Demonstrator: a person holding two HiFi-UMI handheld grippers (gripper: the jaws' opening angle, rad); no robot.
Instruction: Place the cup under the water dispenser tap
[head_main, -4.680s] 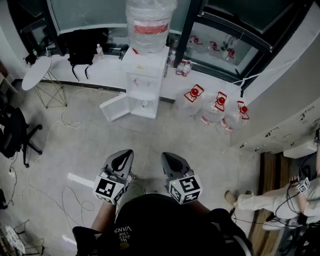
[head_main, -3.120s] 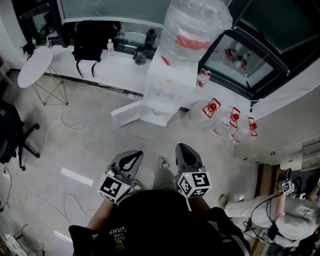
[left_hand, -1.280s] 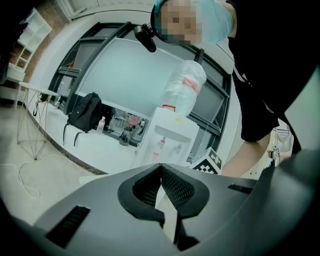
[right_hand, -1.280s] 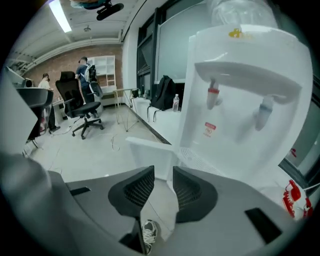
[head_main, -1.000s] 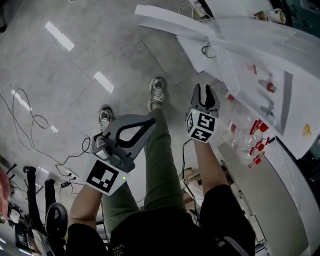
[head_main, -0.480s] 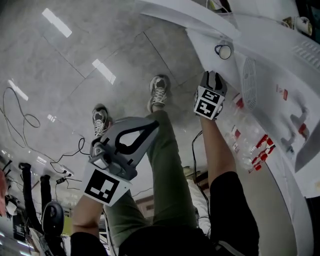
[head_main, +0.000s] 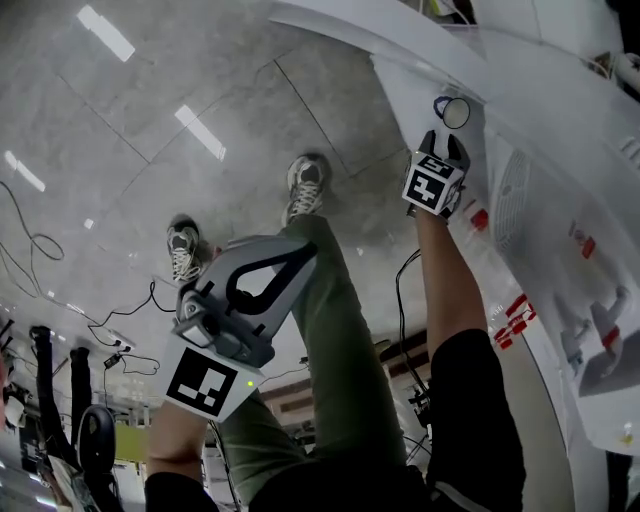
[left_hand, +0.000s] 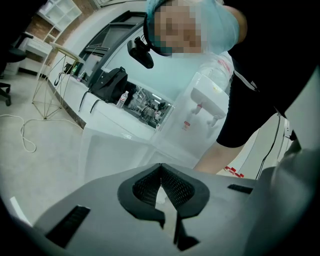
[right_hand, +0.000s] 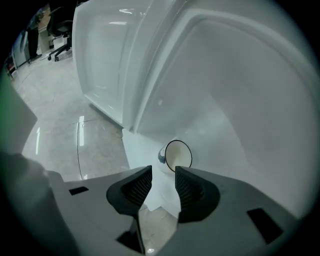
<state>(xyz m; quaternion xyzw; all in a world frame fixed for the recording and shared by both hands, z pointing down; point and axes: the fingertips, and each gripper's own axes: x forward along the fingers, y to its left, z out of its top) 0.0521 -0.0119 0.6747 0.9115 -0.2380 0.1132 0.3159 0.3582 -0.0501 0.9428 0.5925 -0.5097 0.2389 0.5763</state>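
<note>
While a person leans over a pale grey tiled floor (head_main: 150, 150), a white water dispenser (head_main: 560, 130) fills the space to the right of and beyond the right claw (head_main: 445, 145). Its lower cabinet door (head_main: 340, 25) hangs open as a long white panel, up and to the left of that claw.

A leg in green trousers (head_main: 340, 340) runs between the two claws. Two shoes (head_main: 303, 185) rest on the floor, one ahead of the left claw (head_main: 300, 255) and one to that claw's left. Thin cables (head_main: 40, 240) trail across the floor well to the left of it.

The left claw is held low beside the knee. In its own view the two ribbed jaws are pressed together at the tips, with nothing between them (left_hand: 160, 167). Far beyond it, that view shows the water dispenser (left_hand: 210, 100) with a red-marked tap (left_hand: 199, 106). A black backpack (left_hand: 111, 82) sits on a white tabletop (left_hand: 100, 107) to the left.

The right claw reaches into the open cabinet. Its jaws are spread apart and hold nothing (right_hand: 163, 175). The cup (right_hand: 176, 155) sits just ahead of the jaw tips, slightly right of the gap, inside the white recess. Its round, dark-rimmed mouth is turned toward the claw. From the head view the cup (head_main: 453, 112) shows just past the claw's tips, not touching them.
</note>
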